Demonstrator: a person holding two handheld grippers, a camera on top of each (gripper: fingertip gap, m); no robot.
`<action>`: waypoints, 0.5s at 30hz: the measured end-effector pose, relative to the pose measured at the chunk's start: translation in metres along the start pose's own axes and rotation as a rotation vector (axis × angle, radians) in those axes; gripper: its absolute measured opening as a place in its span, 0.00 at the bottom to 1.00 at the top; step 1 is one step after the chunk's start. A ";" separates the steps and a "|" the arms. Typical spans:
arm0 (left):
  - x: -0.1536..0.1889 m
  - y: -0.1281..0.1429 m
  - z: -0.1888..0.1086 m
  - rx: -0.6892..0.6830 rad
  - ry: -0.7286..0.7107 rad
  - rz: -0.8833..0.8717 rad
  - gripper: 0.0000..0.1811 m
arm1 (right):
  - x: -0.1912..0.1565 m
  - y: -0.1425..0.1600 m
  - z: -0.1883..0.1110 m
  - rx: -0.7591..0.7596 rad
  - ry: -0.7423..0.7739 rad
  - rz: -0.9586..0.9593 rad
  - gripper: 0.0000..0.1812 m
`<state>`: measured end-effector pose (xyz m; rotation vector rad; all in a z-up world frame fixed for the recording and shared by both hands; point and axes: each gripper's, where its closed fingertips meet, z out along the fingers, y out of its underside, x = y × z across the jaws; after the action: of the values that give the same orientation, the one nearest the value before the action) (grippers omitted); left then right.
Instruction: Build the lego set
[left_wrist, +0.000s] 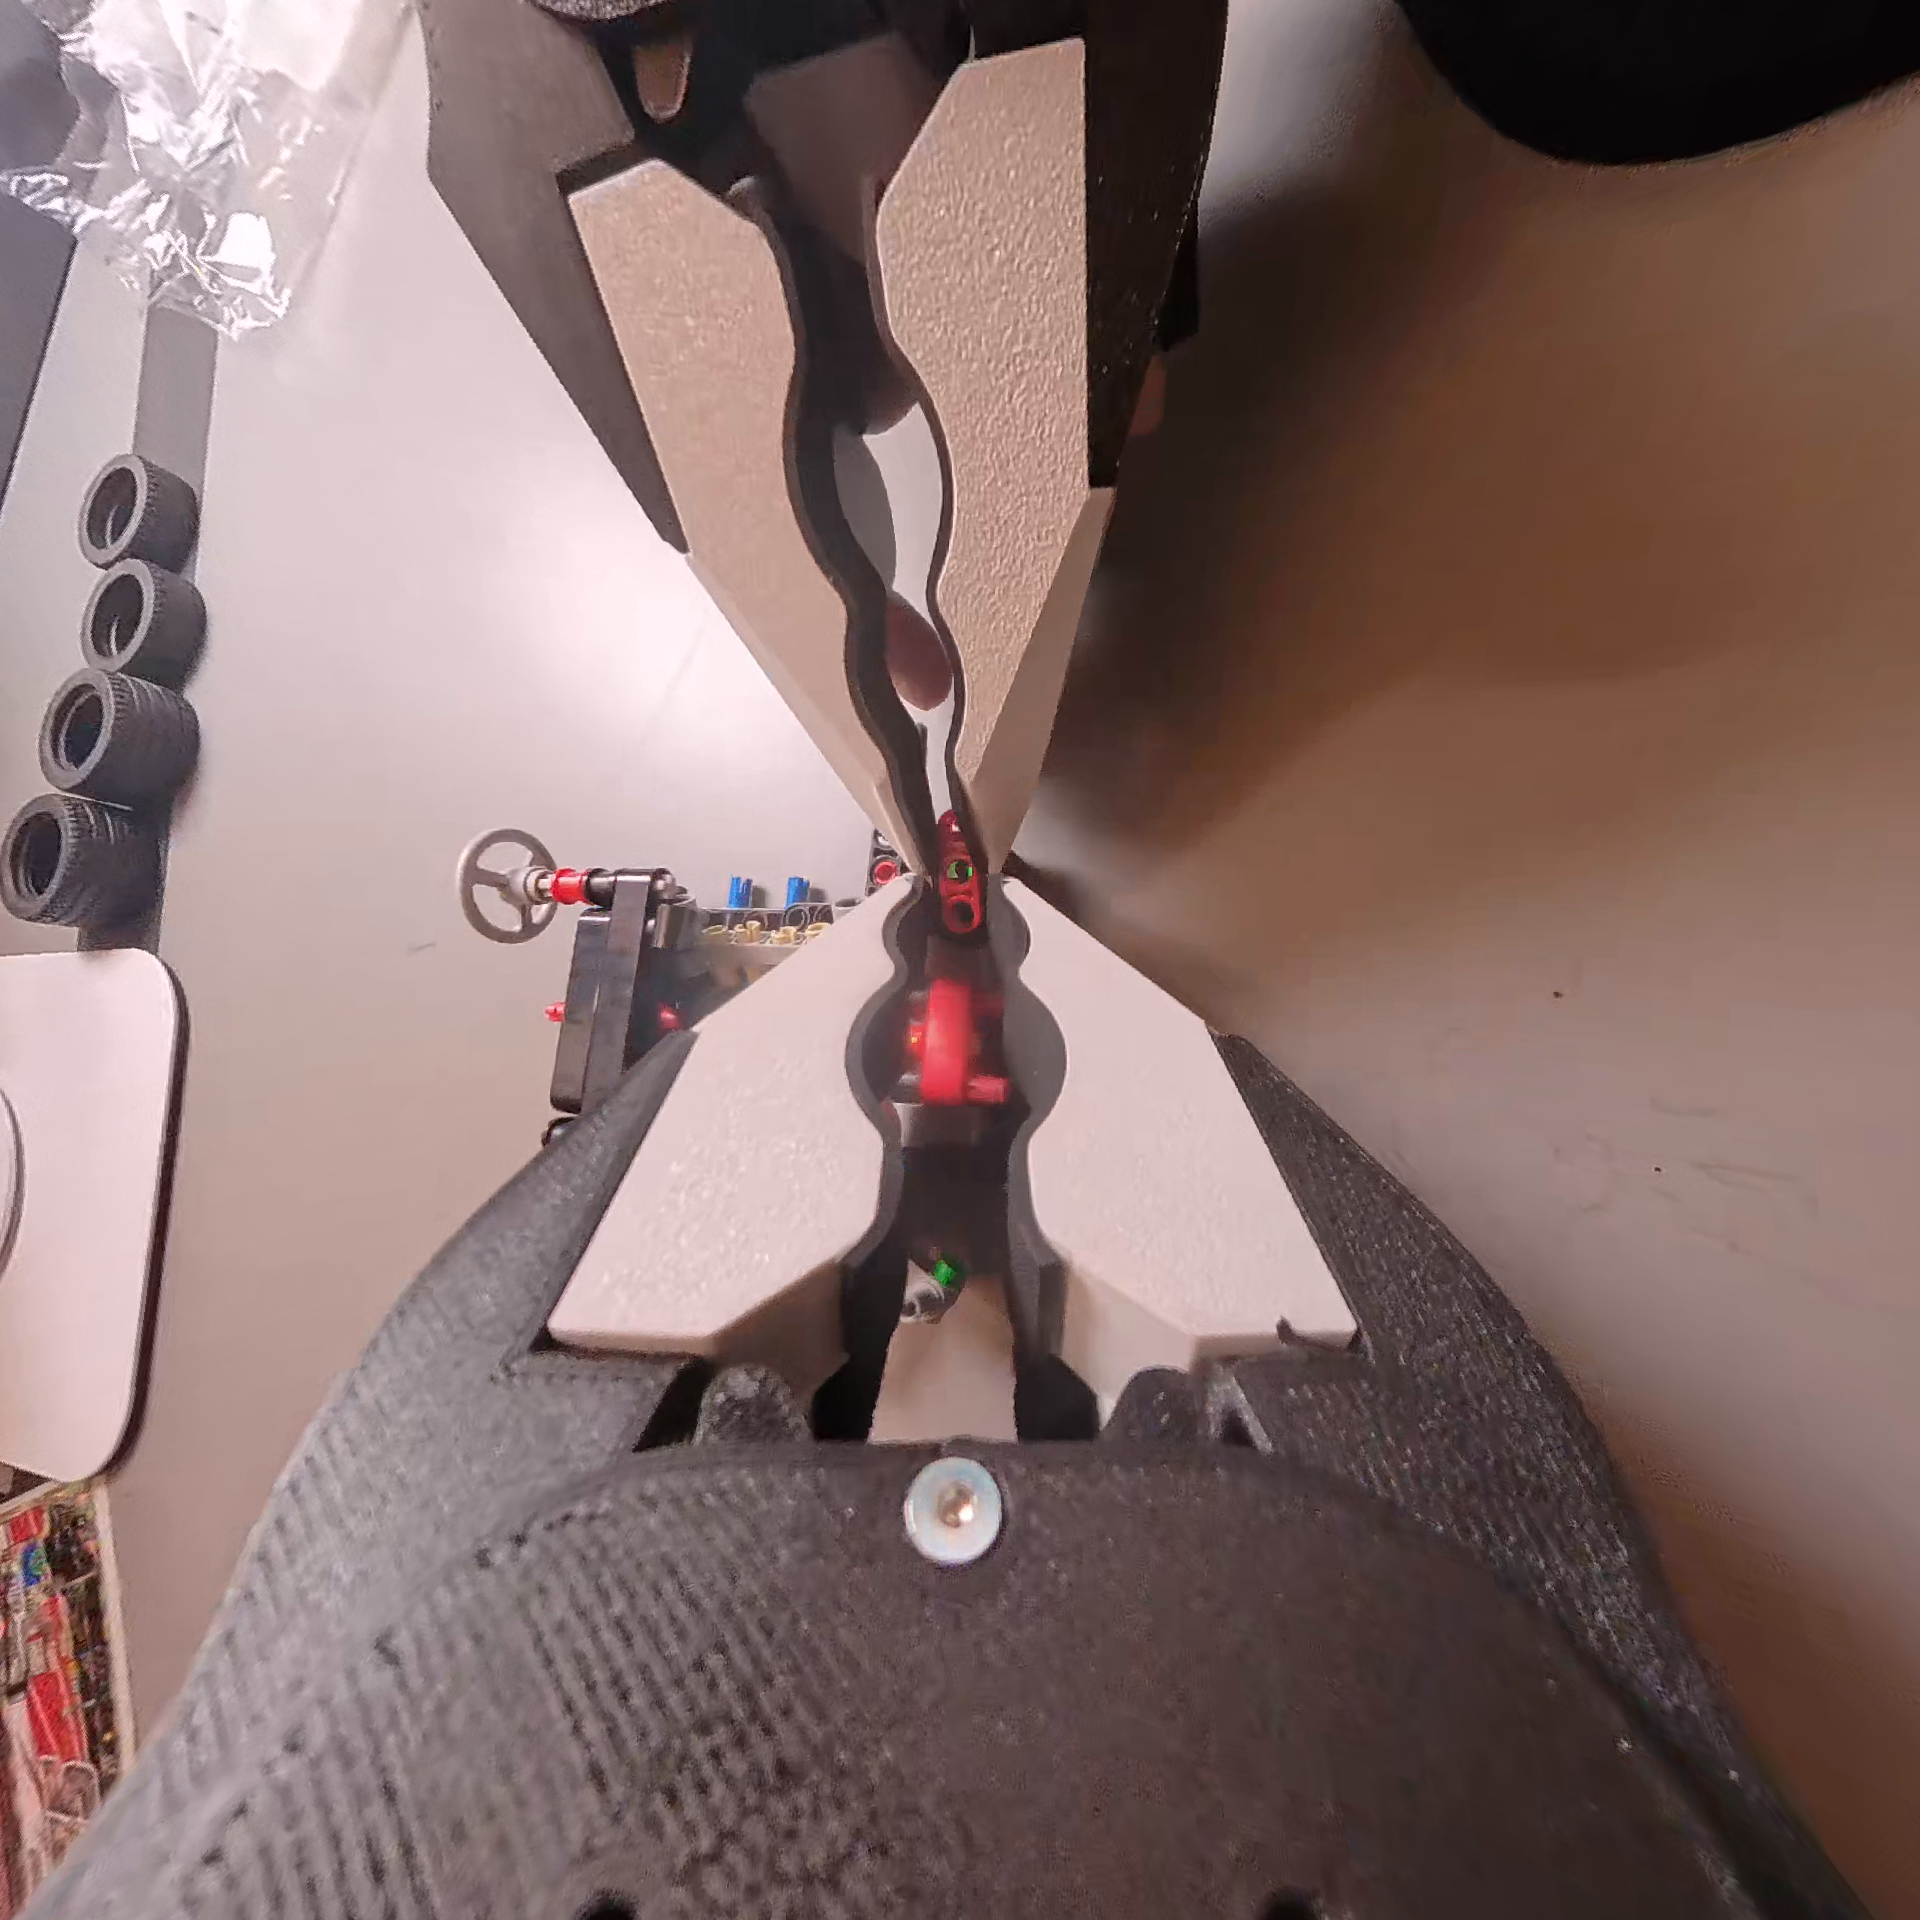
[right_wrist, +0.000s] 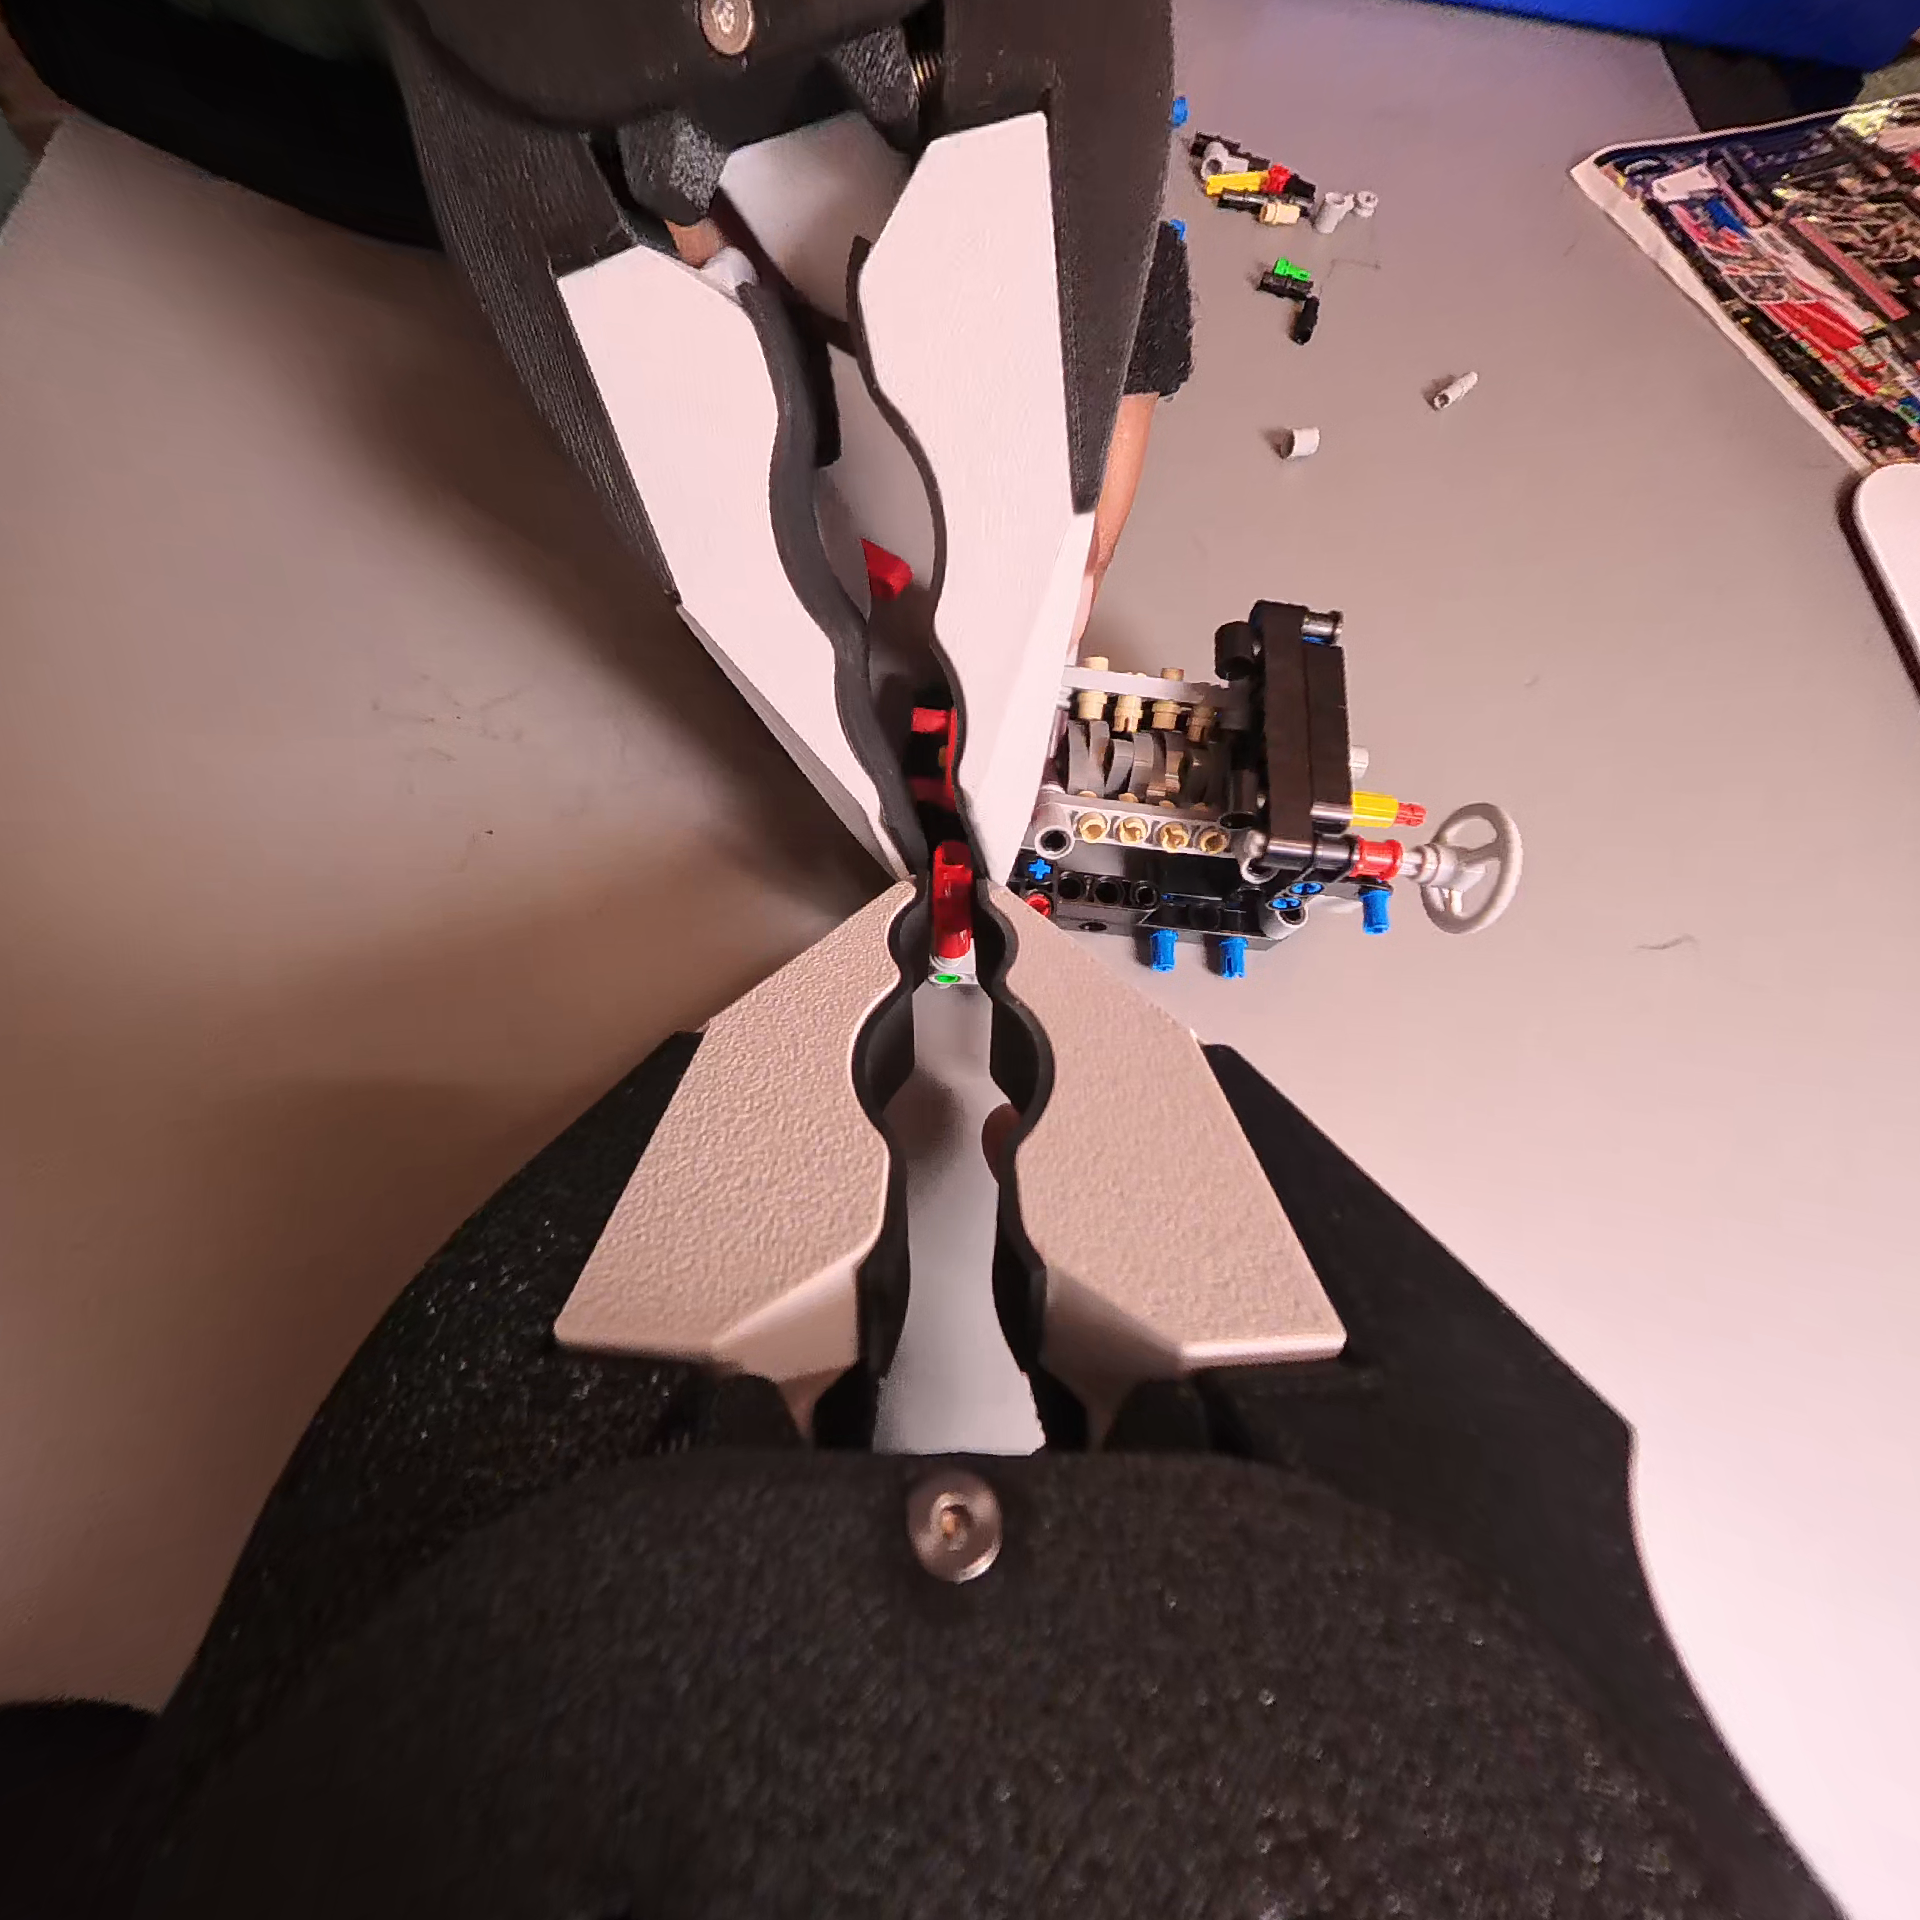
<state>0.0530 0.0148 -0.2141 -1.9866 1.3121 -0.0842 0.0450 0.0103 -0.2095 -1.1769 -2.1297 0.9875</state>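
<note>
We're mid-join above the bench (right_wrist: 1455, 1195): left gripper (left_wrist: 956, 914) jaws clenched on a red & black sub-assy (left_wrist: 951, 1049), right gripper (right_wrist: 951, 914) jaws grasping 1 red connector (right_wrist: 951, 899); next, we judge, press together, aligned.

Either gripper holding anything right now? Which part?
Both. Left gripper and right gripper meet tip to tip on one small red lego sub-assembly, each pinching an opposite end. Exact contact points hidden.

A small red connector (left_wrist: 958, 871) with a green pin in its hole hangs pinched between two pairs of meeting fingertips. Beside it, the half-built black-and-grey lego chassis (right_wrist: 1195, 810) rests on the table, its grey steering wheel (right_wrist: 1470, 868) sticking out sideways.
</note>
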 end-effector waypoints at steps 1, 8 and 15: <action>0.000 -0.001 0.001 -0.006 0.001 0.003 0.05 | 0.000 0.001 -0.001 0.003 0.004 0.000 0.03; -0.002 -0.003 0.002 -0.003 0.028 -0.013 0.04 | 0.003 0.003 -0.018 0.027 0.052 -0.029 0.11; 0.001 -0.002 -0.002 0.015 0.073 -0.026 0.04 | 0.016 0.029 -0.010 -0.084 0.219 -0.192 0.16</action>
<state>0.0538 0.0134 -0.2118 -2.0046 1.3277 -0.1802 0.0590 0.0380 -0.2247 -1.0435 -2.0782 0.6588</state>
